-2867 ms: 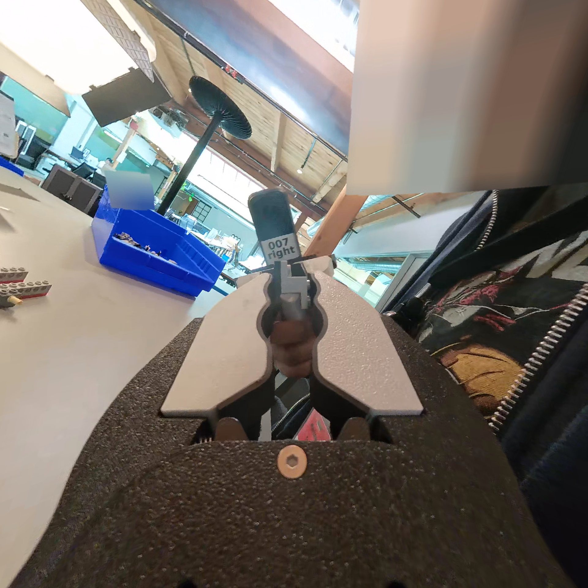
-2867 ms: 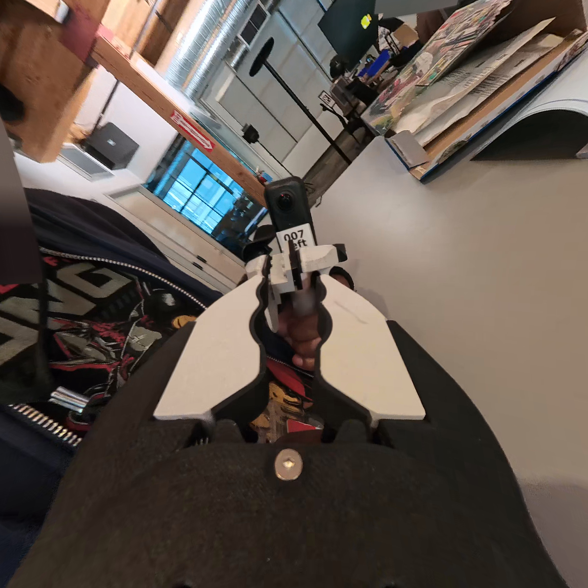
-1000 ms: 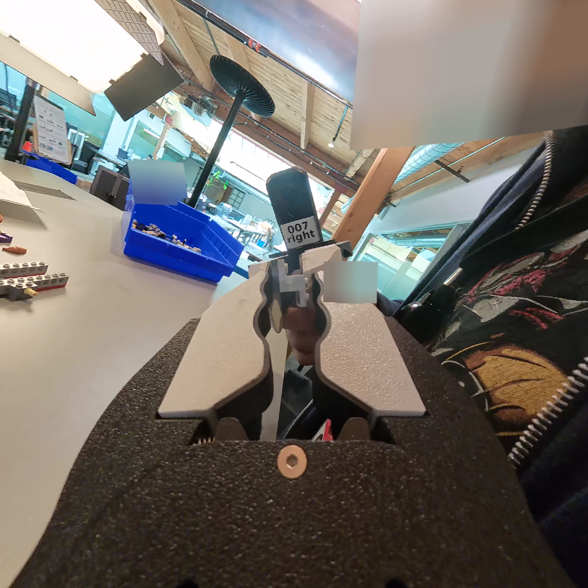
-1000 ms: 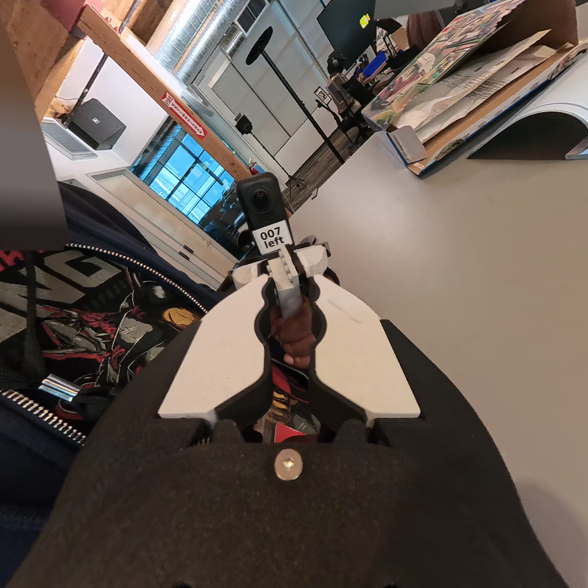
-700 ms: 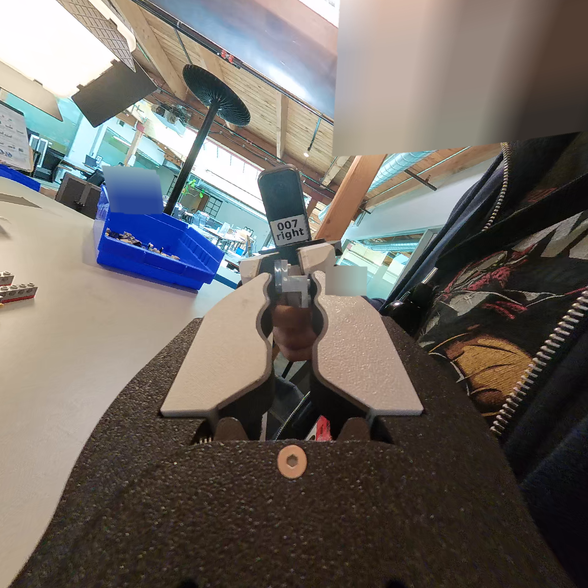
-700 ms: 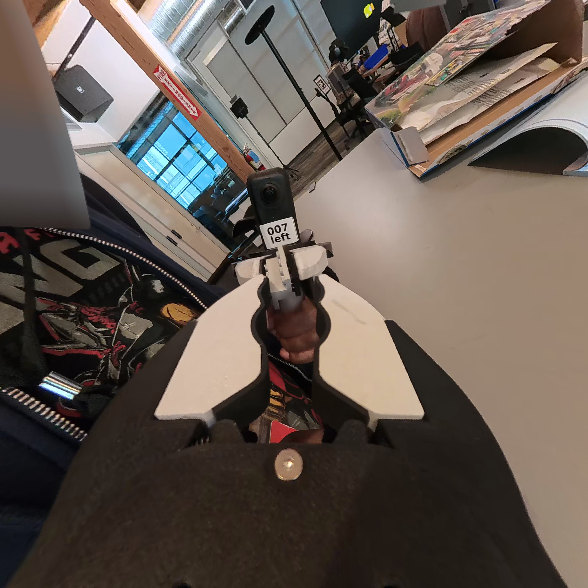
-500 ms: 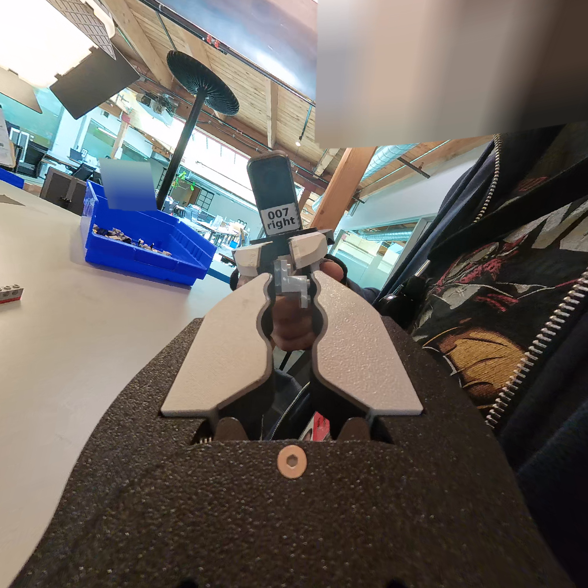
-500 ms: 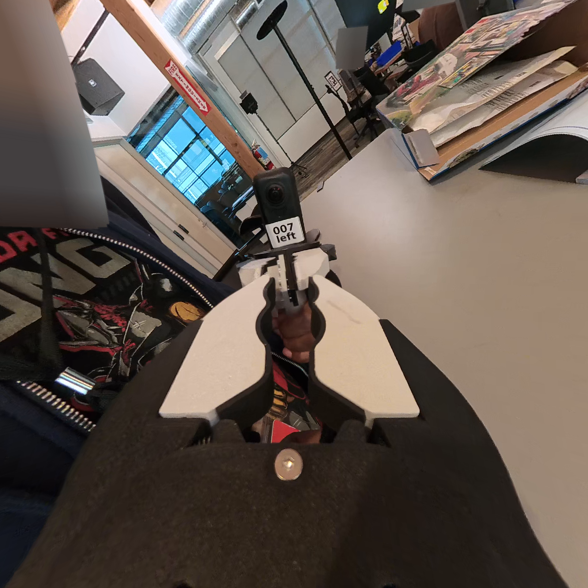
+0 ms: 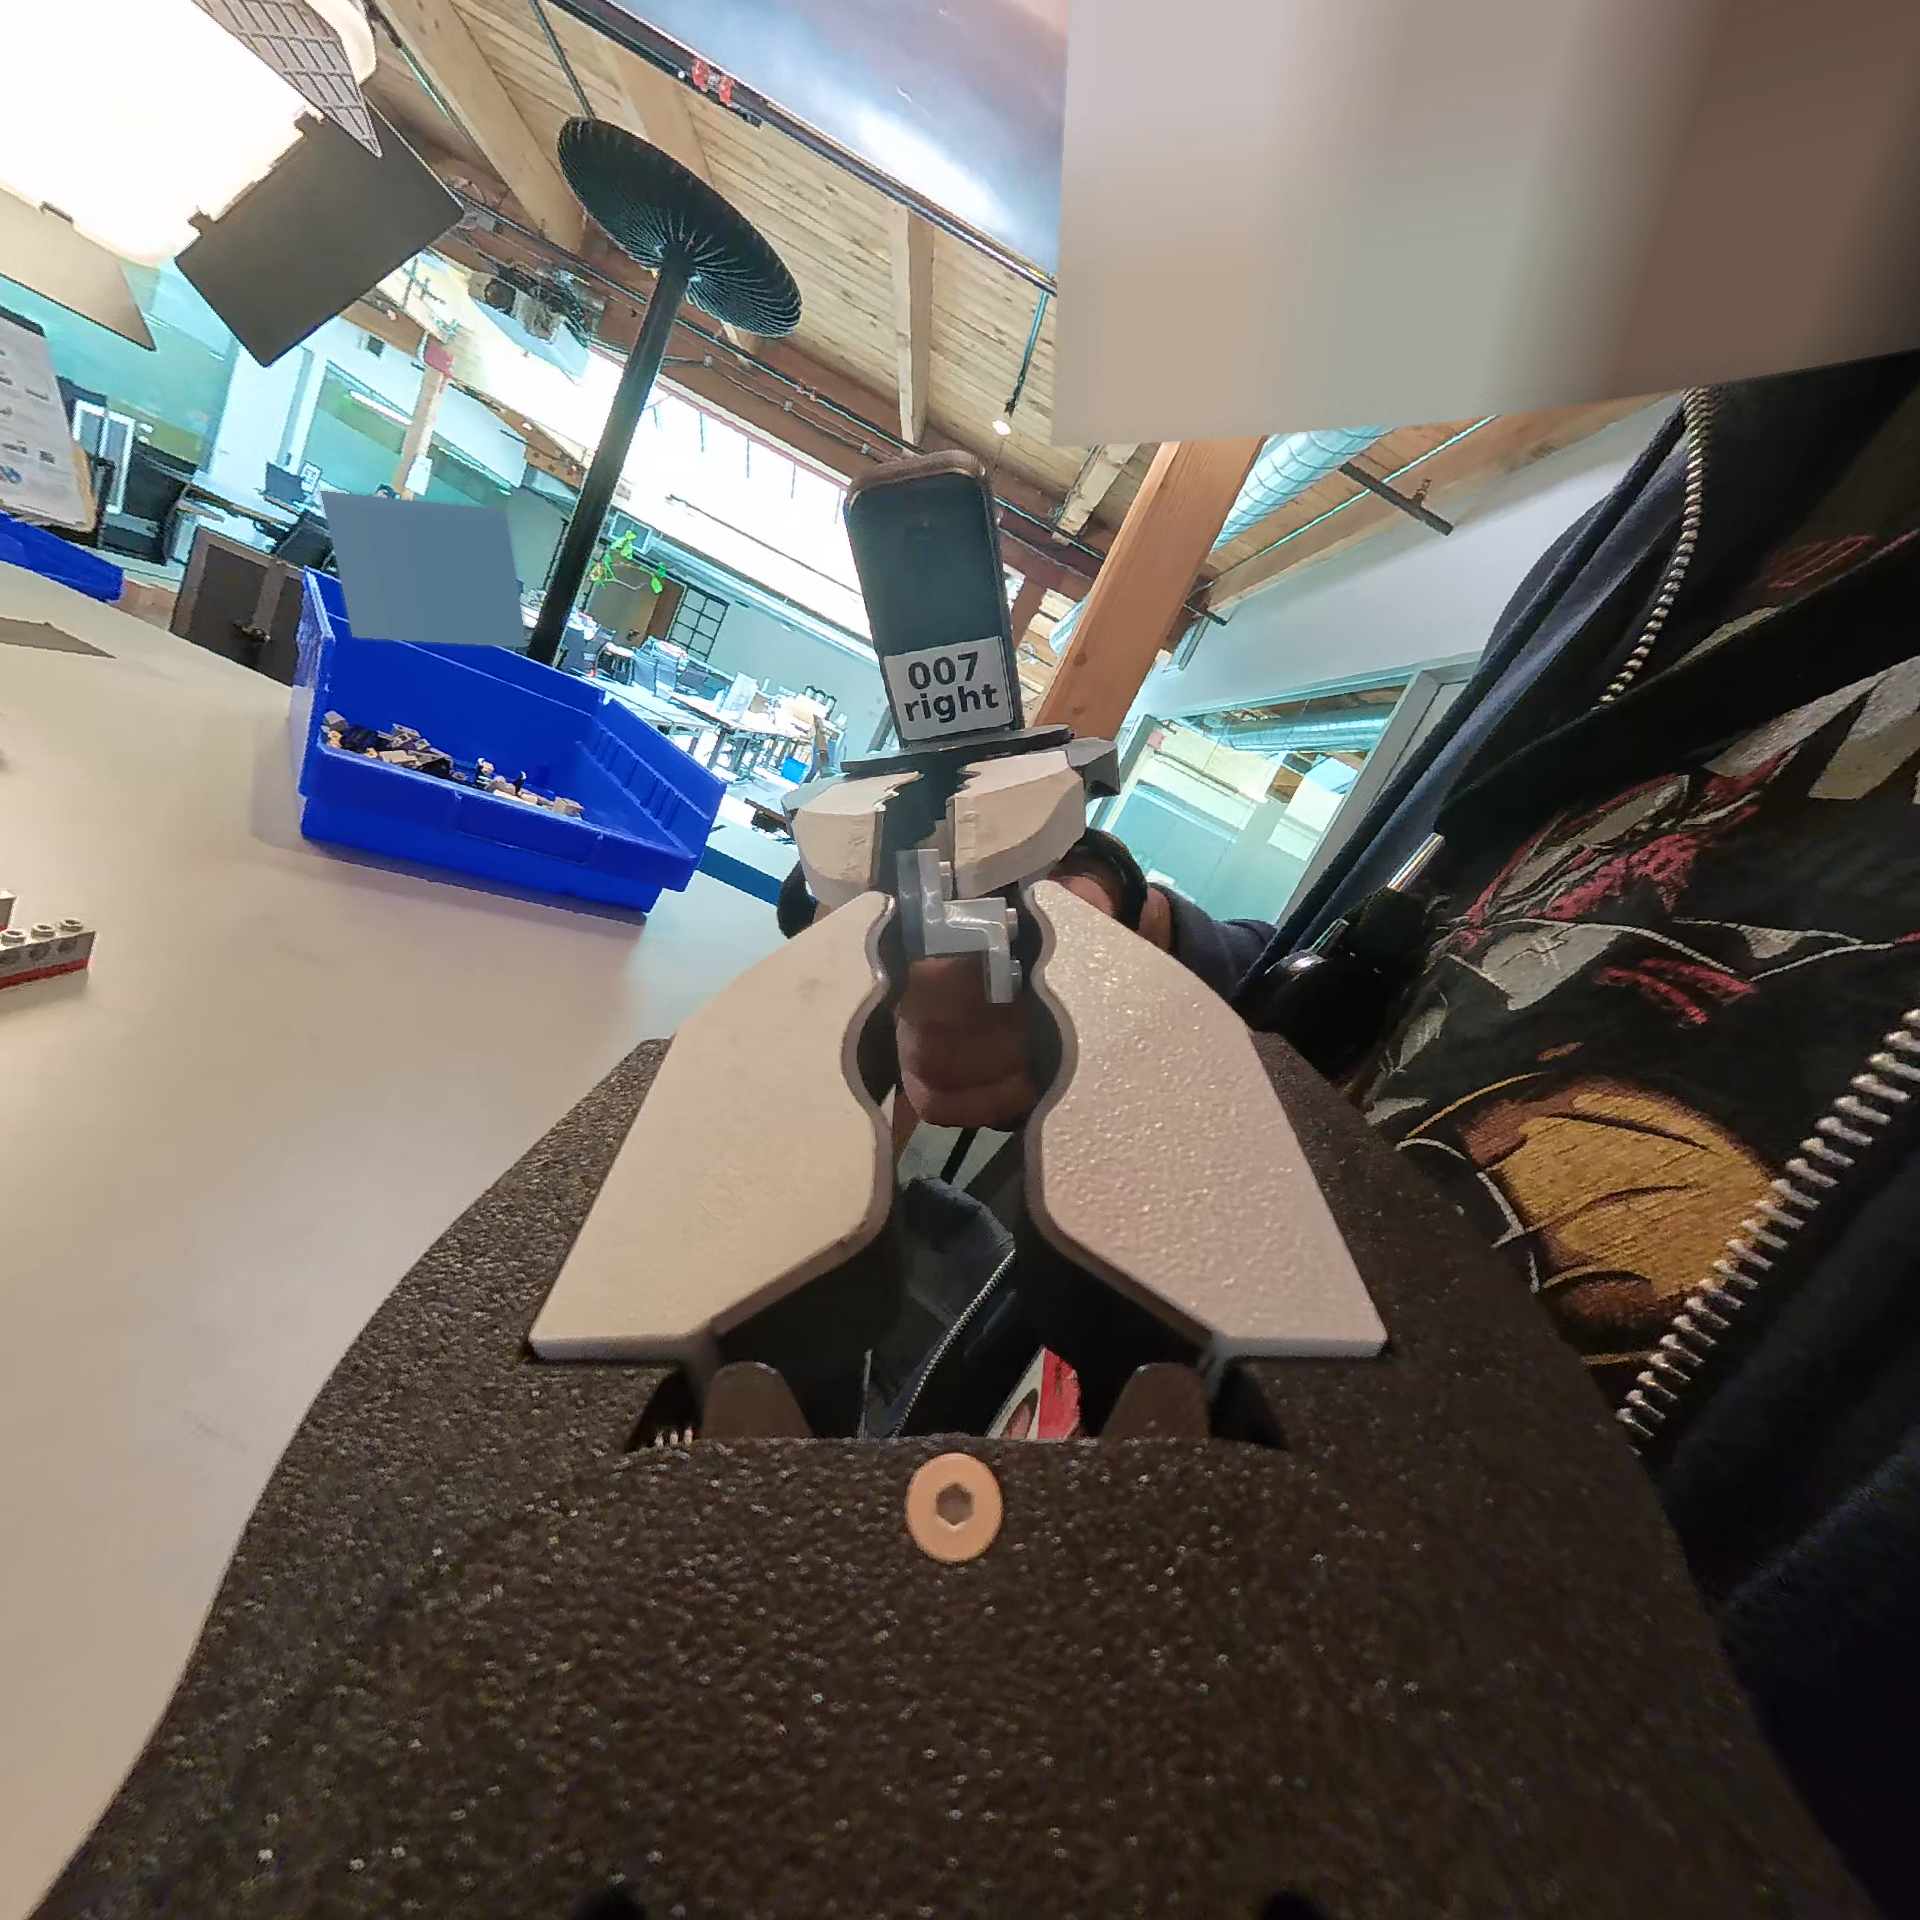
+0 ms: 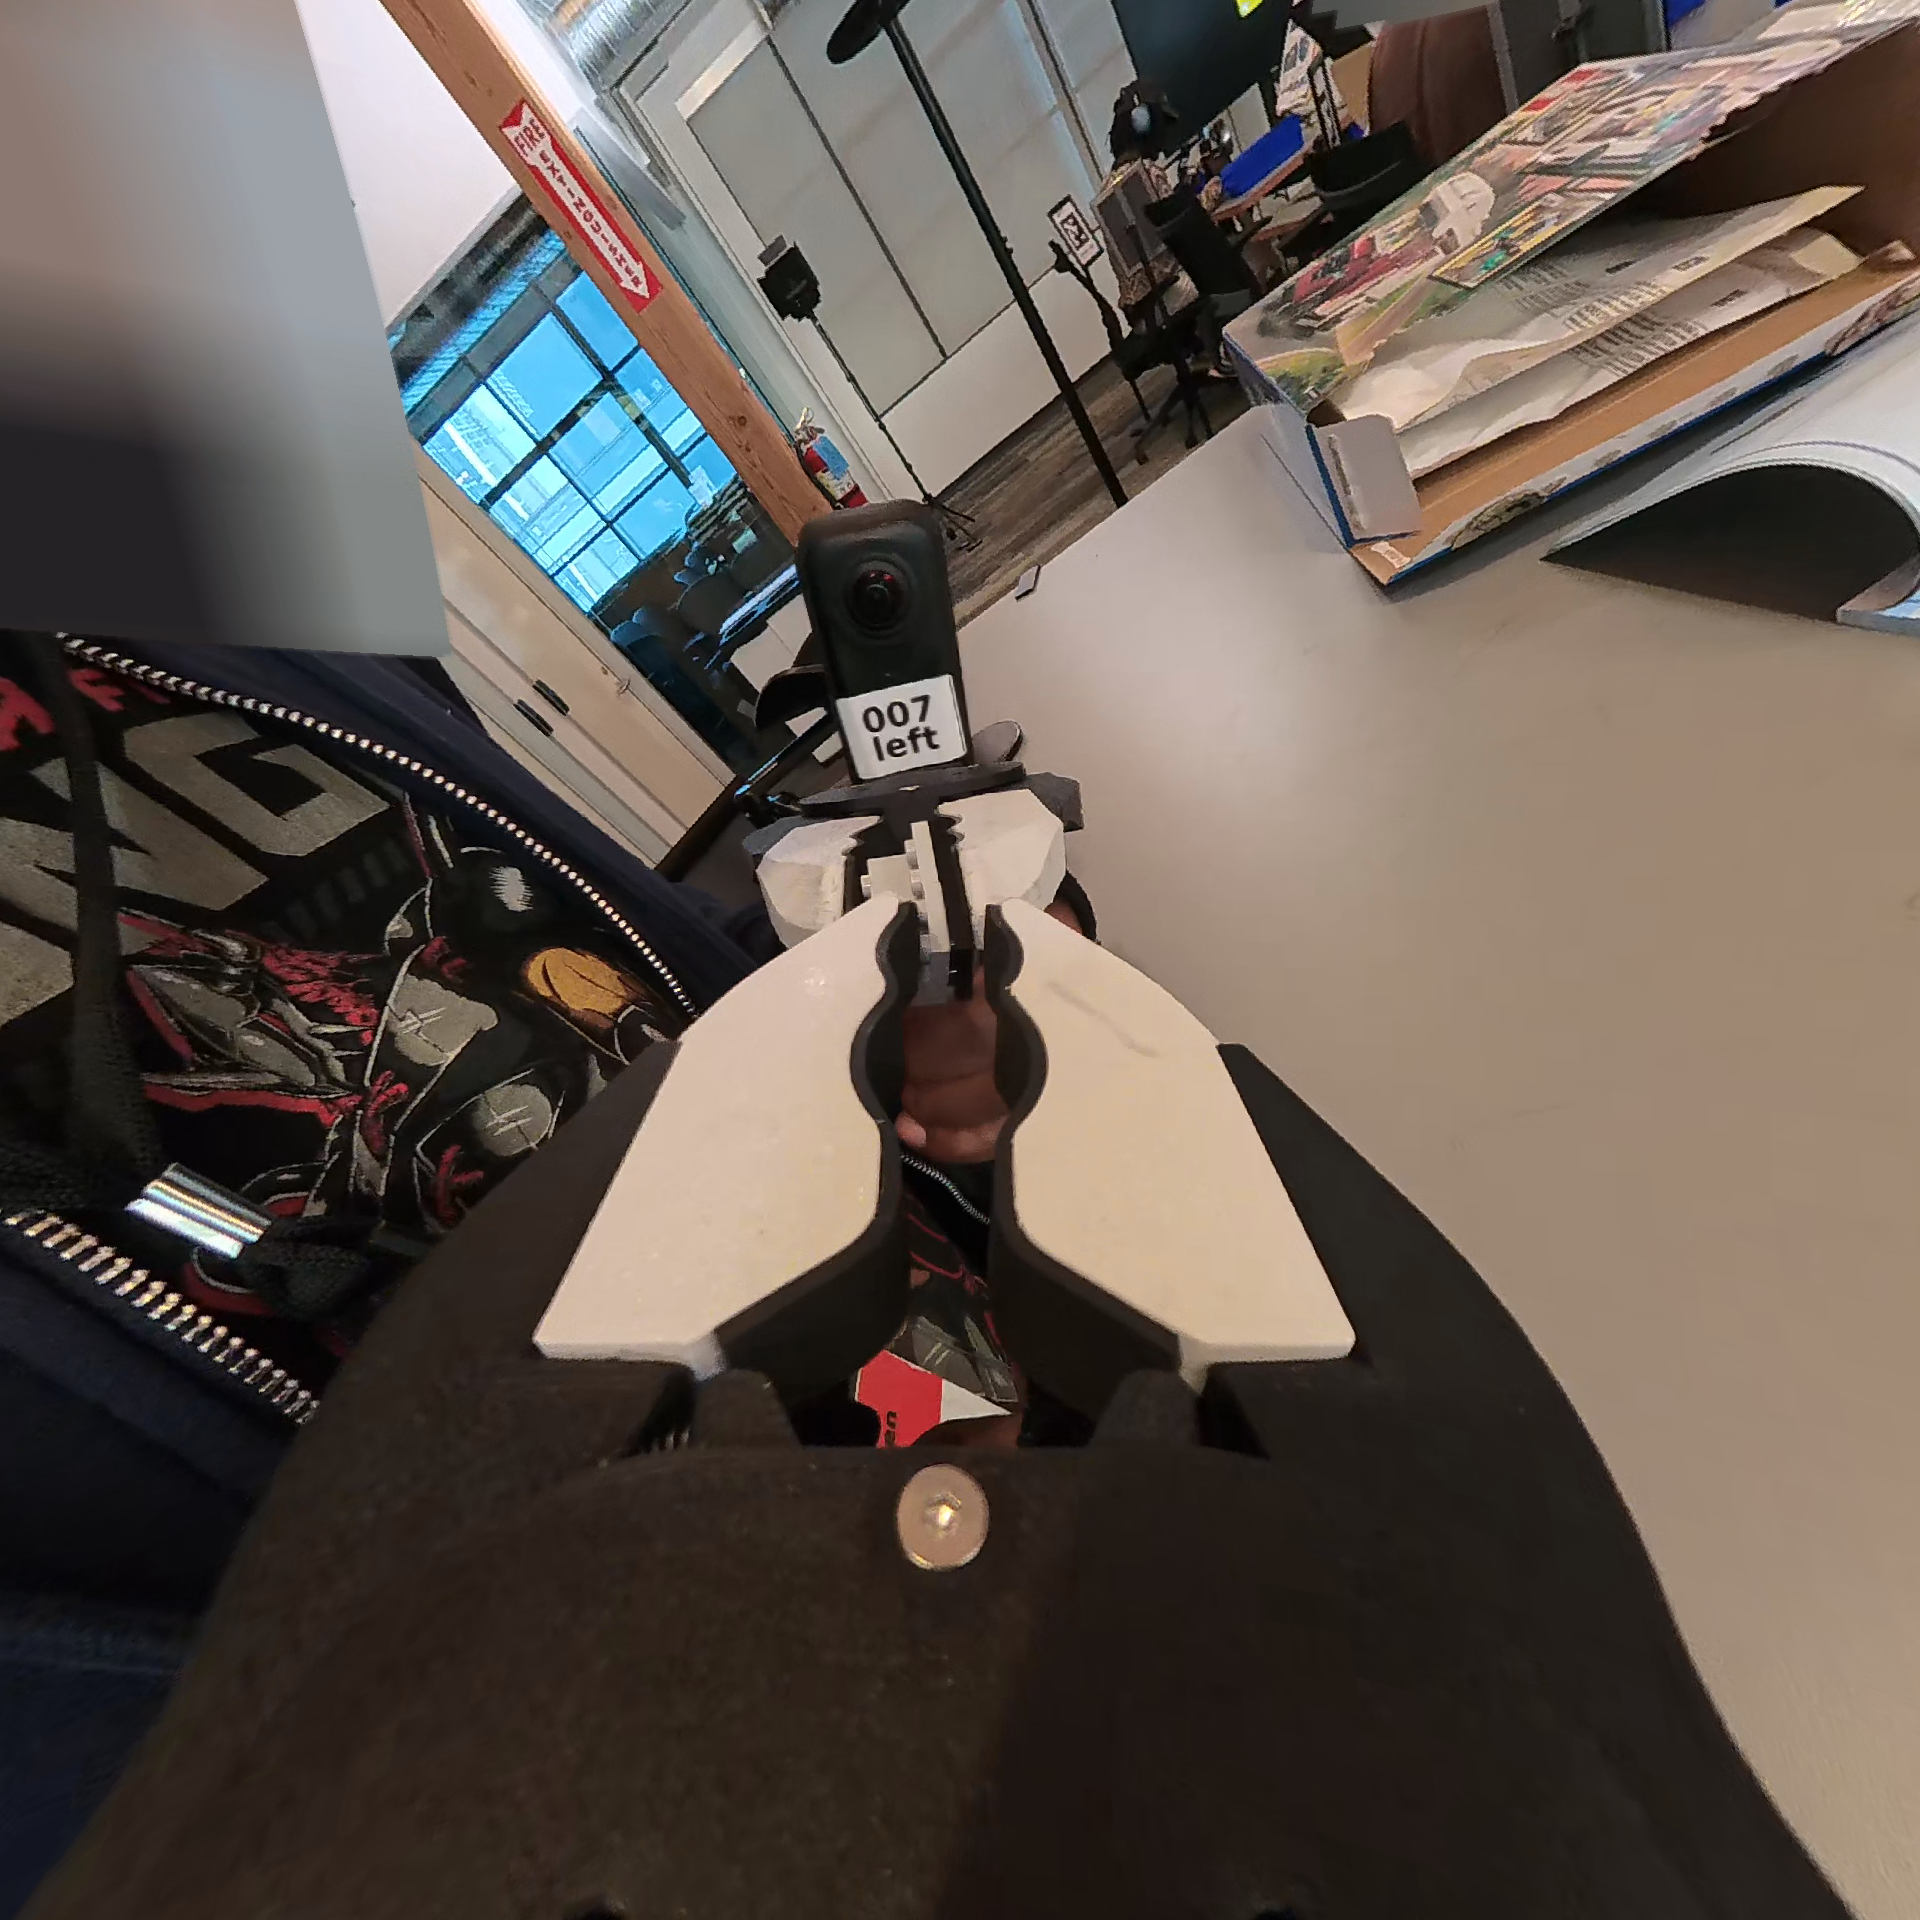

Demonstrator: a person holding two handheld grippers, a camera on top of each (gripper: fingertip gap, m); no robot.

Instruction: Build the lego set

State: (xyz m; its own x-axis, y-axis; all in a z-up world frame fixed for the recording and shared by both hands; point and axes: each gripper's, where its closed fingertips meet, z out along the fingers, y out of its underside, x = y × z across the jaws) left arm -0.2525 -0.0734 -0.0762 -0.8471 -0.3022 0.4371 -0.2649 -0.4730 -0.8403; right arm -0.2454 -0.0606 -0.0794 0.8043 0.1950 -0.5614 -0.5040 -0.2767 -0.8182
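My two grippers face each other tip to tip above the table edge, close to a person's jacket. My left gripper (image 9: 961, 920) is shut on a small light grey brick piece (image 9: 956, 925) made of joined plates; its crosswise part spans from pad to pad. The upright part of the piece reaches between the fingers of my right gripper (image 9: 930, 831), which shows just beyond. In the right wrist view my right gripper (image 10: 948, 930) is shut on the same piece (image 10: 925, 914), a pale studded plate with a thin black part beside it. The left gripper (image 10: 914, 868) shows behind it.
A blue bin (image 9: 499, 748) with several small parts stands on the grey table (image 9: 260, 1091). Grey and red bricks (image 9: 42, 951) lie at the left edge. An open cardboard box with printed sheets (image 10: 1558, 343) and a curled booklet (image 10: 1818, 530) lie far right. A dark zipped jacket (image 9: 1662, 1039) is close by. The tips of both grippers are at nearly the same place.
My right jaws have narrowed onto the brick piece. Both grippers stayed tip to tip on it and swayed a little; the left grasp kept its hold.
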